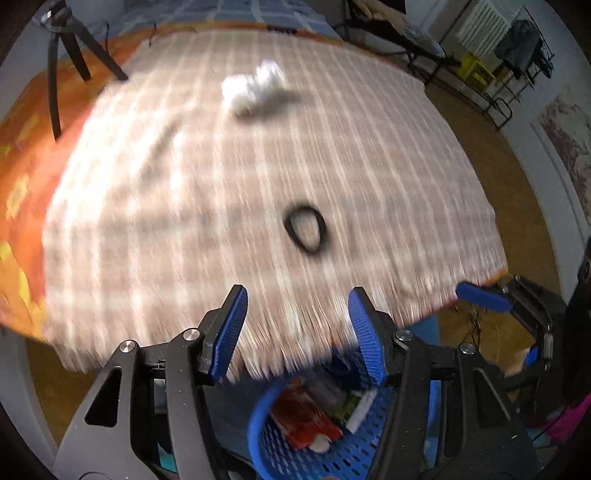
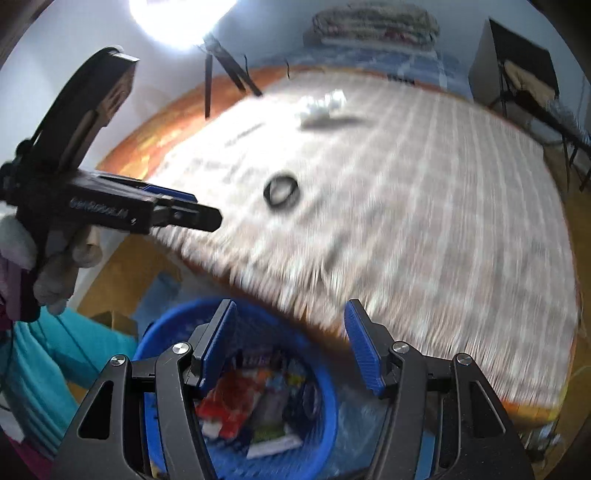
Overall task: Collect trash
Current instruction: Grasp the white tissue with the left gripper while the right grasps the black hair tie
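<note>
A blue perforated basket (image 1: pixel 266 417) (image 2: pixel 328 413) stands on the floor below the bed's near edge, holding a red wrapper (image 1: pixel 303 417) (image 2: pixel 229 406) and other packets. On the checked blanket (image 1: pixel 221 203) (image 2: pixel 424 221) lie a crumpled white tissue (image 1: pixel 255 88) (image 2: pixel 323 105) far back and a black ring-shaped band (image 1: pixel 304 230) (image 2: pixel 281 191) nearer. My left gripper (image 1: pixel 297 317) is open with nothing between its fingers, above the basket's rim. My right gripper (image 2: pixel 290 332) is open and empty too, over the basket. The left gripper's body (image 2: pixel 110 210), held by a gloved hand, shows in the right wrist view.
A black tripod (image 1: pixel 70 48) (image 2: pixel 225 70) stands on the orange sheet (image 1: pixel 22 155) at the bed's far left. Chairs, a rack and a radiator (image 1: pixel 484 26) line the right side of the room. A person's teal trouser leg (image 2: pixel 44 362) is beside the basket.
</note>
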